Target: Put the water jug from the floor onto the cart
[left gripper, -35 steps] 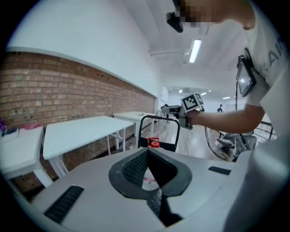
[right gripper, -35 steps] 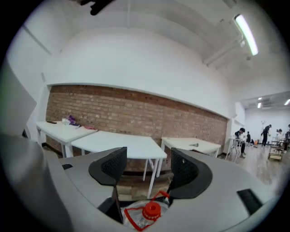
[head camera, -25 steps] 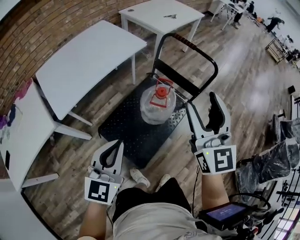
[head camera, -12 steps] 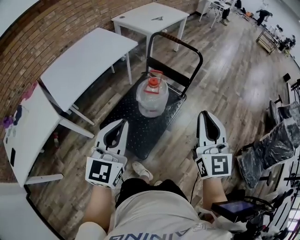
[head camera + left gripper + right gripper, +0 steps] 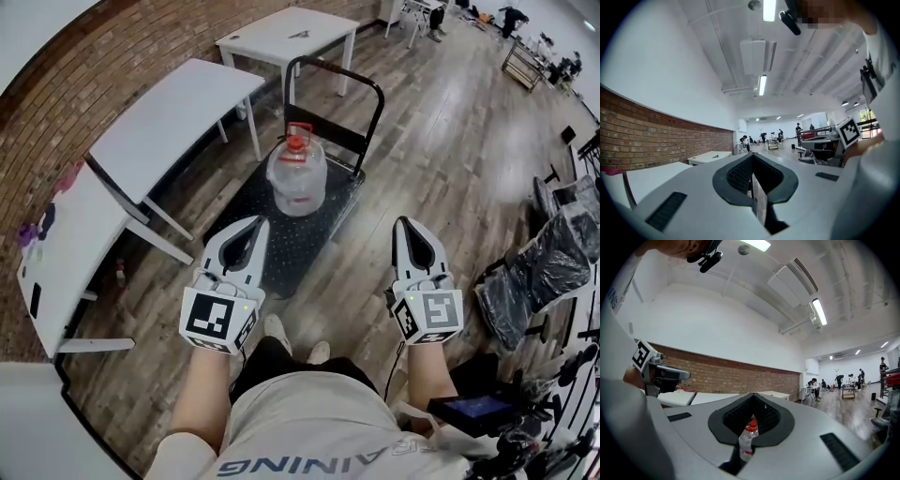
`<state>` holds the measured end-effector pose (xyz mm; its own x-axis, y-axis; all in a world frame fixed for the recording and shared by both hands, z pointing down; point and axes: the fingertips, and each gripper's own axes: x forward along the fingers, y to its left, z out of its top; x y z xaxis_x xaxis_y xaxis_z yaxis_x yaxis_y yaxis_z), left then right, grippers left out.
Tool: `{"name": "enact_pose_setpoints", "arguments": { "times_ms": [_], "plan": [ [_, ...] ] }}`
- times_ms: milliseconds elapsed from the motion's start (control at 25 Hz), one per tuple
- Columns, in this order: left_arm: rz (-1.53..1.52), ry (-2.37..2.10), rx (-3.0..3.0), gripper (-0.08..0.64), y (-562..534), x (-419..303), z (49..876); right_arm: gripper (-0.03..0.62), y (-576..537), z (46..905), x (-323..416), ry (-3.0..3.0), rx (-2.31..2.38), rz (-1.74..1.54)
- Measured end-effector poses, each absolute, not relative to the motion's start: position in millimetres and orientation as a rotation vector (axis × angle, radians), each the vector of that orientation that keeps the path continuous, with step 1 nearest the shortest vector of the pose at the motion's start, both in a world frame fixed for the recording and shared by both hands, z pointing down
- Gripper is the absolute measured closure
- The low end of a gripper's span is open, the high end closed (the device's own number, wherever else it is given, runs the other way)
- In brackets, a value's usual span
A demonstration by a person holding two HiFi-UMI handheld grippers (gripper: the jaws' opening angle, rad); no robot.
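Standing upright on the black cart (image 5: 314, 239) ahead, the water jug (image 5: 297, 176) looks rigid, smooth and heavy if full, best taken by its red-capped neck, while the left gripper (image 5: 256, 225) and right gripper (image 5: 405, 226) hang near, fingers (image 5: 249, 242) closed, empty.

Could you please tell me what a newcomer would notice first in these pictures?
The clear water jug with its red cap stands upright on the black cart, in the middle of the head view. Below it in that view, the left gripper and the right gripper are both shut and empty, apart from the jug. White tables line the brick wall at left.
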<state>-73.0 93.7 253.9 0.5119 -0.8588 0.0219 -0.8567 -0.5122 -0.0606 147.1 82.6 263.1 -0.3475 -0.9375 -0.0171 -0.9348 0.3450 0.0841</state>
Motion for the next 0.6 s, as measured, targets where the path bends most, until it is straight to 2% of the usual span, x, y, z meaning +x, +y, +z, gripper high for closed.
{"name": "enact_pose_setpoints", "arguments": {
  "times_ms": [600],
  "plan": [
    [-0.036,1.457,-2.724,0.558,79.9,-83.6,238.1,0.589,84.9,243.0,115.6,-2.522,1.778,-0.17]
  ]
}}
